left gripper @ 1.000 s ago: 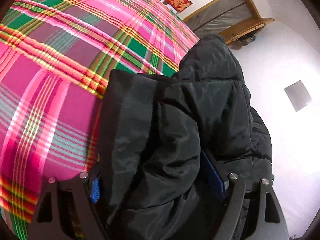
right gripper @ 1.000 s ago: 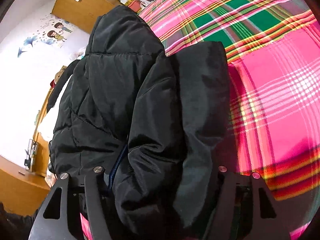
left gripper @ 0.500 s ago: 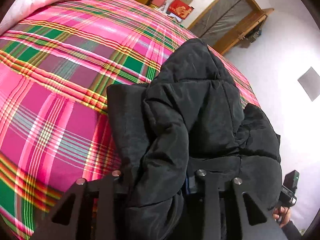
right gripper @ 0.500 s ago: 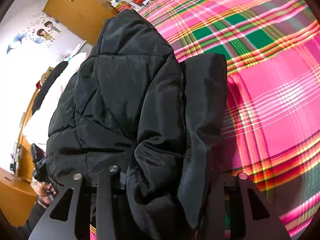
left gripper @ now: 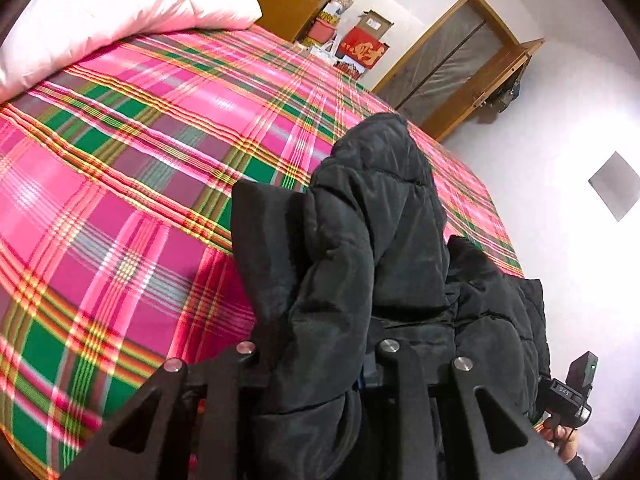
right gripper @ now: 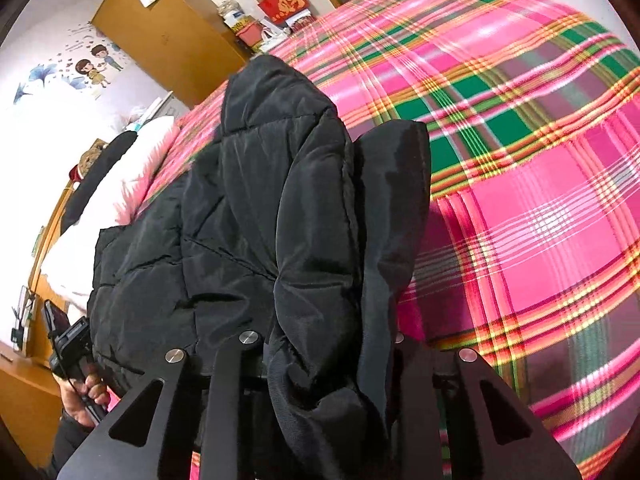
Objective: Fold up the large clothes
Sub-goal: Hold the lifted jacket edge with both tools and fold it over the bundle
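Observation:
A black puffer jacket point(left gripper: 372, 240) lies bunched on a bed with a pink, green and yellow plaid cover point(left gripper: 132, 184). My left gripper point(left gripper: 316, 356) is shut on a thick fold of the jacket's near edge. In the right wrist view the same jacket point(right gripper: 280, 216) hangs over my right gripper point(right gripper: 324, 344), which is shut on another fold of it. The fingertips of both grippers are hidden in the fabric. The jacket's far end rests on the plaid cover point(right gripper: 540, 216).
A white pillow point(left gripper: 120, 12) lies at the head of the bed, with a wooden wardrobe point(right gripper: 160, 40) and boxes behind. A wooden door point(left gripper: 452, 64) stands beyond the bed. The other gripper and hand show at each view's edge point(left gripper: 572, 396).
Both grippers have risen and pulled back with the jacket held. More of the bed, the pillow and the room have come into view. The jaws have closed tighter on the fabric.

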Action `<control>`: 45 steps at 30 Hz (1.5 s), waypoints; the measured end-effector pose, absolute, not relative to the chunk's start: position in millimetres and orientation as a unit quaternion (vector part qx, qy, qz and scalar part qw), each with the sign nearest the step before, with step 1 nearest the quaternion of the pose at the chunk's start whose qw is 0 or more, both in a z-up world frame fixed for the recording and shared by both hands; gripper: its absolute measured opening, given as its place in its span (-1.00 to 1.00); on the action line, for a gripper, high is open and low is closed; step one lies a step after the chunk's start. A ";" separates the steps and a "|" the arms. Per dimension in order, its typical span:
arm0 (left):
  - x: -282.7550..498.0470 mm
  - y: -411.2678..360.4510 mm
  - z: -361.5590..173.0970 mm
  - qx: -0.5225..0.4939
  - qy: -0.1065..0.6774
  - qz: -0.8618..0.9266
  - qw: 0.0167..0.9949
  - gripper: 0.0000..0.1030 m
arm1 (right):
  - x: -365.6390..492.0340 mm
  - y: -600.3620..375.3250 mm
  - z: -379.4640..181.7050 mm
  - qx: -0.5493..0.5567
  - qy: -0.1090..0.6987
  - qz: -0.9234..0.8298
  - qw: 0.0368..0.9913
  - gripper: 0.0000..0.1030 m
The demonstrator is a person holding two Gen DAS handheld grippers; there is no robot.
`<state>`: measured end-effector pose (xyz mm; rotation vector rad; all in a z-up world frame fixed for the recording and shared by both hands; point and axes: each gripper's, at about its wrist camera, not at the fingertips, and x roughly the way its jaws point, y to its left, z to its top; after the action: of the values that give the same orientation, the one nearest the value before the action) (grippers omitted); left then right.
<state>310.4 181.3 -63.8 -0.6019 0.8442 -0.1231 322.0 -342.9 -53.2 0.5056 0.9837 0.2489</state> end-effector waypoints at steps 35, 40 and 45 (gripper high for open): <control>194.3 114.4 44.7 -0.249 0.364 -0.115 0.890 -0.51 | 193.7 -408.3 28.3 0.264 0.396 0.132 0.870 -0.51; 217.3 77.3 38.4 -0.248 0.369 -0.137 0.885 -0.51 | 205.9 -441.7 26.4 0.261 0.395 0.116 0.873 -0.51; 242.4 36.4 29.7 -0.250 0.376 -0.158 0.878 -0.51 | 221.0 -476.6 24.5 0.264 0.388 0.098 0.878 -0.51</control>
<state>242.4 36.4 29.7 -0.5217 0.7840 -0.3291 221.0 -476.6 24.5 0.5510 0.8084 0.2035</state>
